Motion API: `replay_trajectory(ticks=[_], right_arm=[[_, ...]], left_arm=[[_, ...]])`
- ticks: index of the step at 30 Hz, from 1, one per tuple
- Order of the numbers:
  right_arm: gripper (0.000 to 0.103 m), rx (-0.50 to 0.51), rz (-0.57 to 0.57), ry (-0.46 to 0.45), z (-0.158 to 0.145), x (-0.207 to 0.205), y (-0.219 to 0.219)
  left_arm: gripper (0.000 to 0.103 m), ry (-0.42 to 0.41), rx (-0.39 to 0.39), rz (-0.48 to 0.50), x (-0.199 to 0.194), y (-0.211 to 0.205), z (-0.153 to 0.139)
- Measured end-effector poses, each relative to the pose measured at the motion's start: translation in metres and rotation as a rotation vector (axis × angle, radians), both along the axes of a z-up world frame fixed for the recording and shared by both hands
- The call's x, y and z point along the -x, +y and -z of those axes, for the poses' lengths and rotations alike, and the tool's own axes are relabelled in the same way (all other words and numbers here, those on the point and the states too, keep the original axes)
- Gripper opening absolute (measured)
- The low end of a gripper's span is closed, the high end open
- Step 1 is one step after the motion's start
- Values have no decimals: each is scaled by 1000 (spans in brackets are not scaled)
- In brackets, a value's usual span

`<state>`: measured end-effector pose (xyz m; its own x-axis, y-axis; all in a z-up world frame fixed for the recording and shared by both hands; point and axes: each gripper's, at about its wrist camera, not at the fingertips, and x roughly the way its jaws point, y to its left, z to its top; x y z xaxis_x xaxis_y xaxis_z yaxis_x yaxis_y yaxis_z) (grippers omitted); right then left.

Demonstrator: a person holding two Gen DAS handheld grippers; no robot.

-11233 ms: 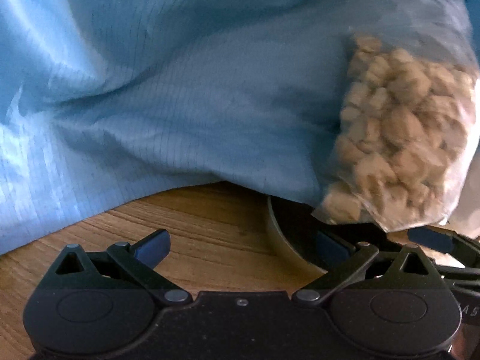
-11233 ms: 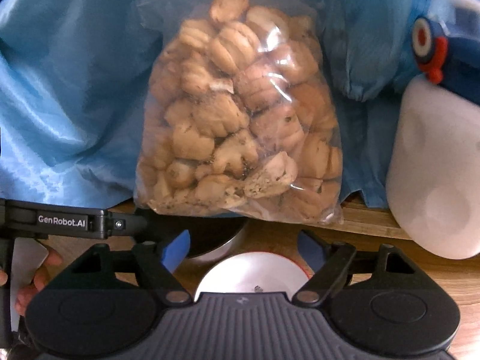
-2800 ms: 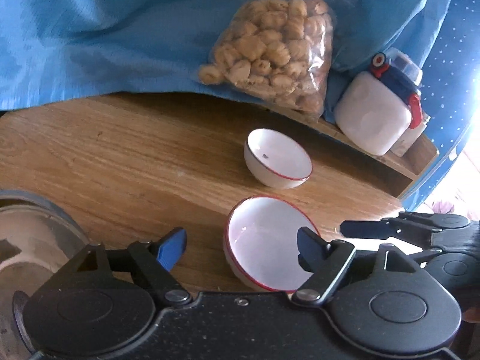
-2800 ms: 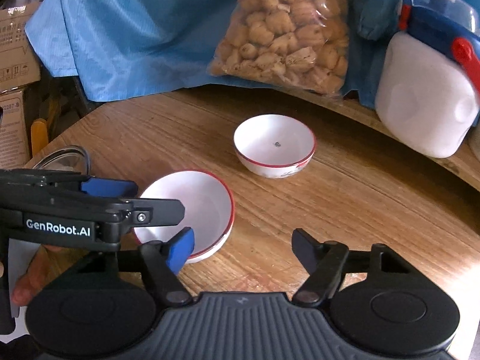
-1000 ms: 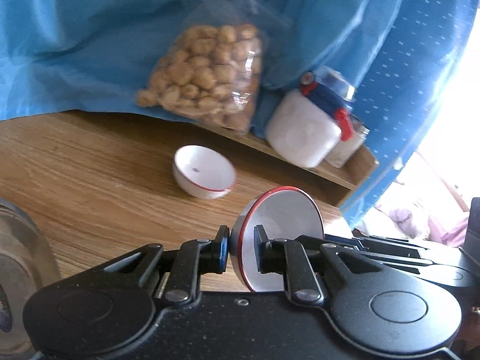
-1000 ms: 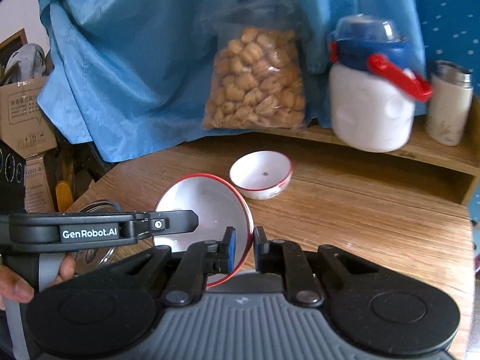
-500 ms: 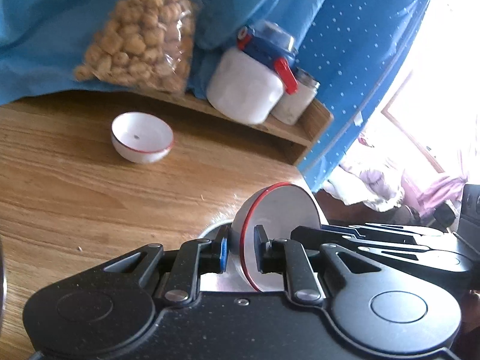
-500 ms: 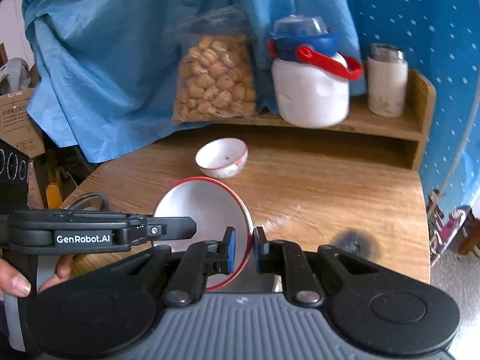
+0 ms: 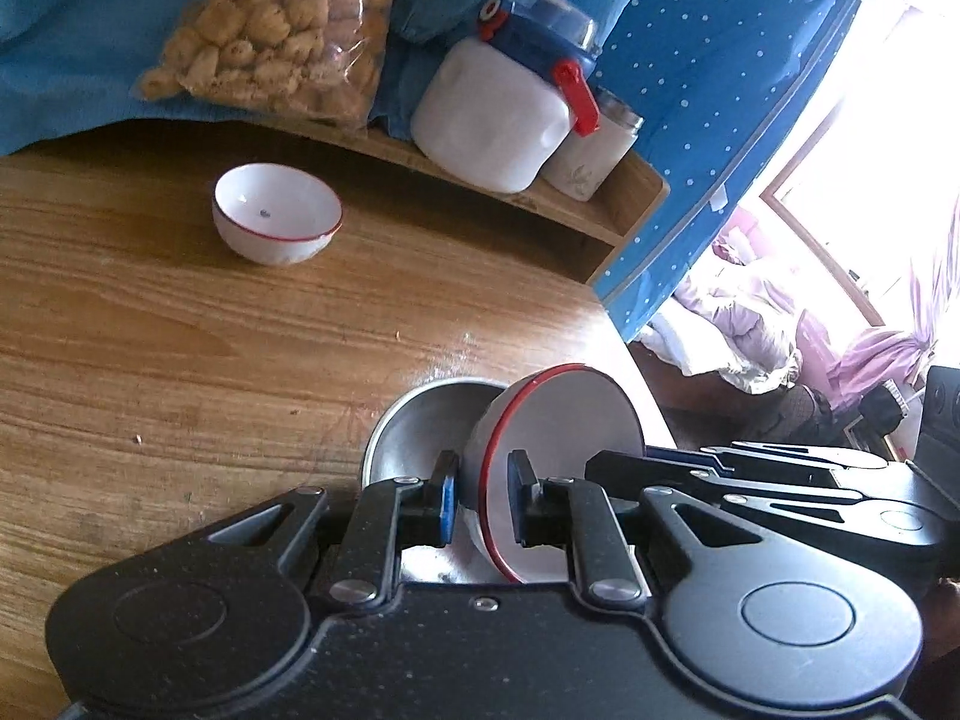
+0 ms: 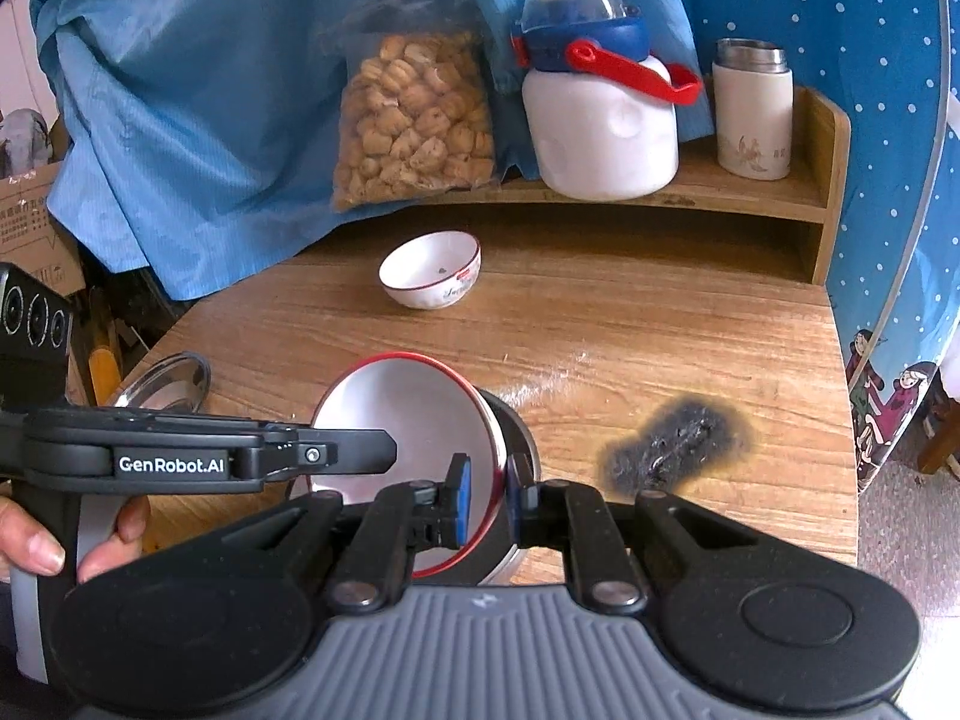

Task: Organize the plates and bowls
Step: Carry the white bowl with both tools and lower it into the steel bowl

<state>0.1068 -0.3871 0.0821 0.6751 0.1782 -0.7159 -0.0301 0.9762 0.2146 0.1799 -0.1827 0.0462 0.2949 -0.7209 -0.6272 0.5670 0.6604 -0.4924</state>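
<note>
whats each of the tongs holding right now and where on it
Both tongs grip the same red-rimmed bowl by its rim: left tongs on one side, right tongs on the other.

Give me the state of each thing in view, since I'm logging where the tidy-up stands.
Left gripper: shut on the held bowl's rim.
Right gripper: shut on the same rim.
Held bowl: tilted, over the steel bowl.
Steel bowl: upright on the table.
Far bowl: upright, apart, untouched.
Snack bag: leaning on the blue cloth.
White jug: upright, lid on.
Flask: upright, capped.
</note>
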Motion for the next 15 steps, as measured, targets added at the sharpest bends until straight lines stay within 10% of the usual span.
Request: replay_trajectory(ticks=[15], right_arm=[[15,-11,-25,45,12,-8,5]], left_arm=[[17,52,2,-13,-8,7,10]])
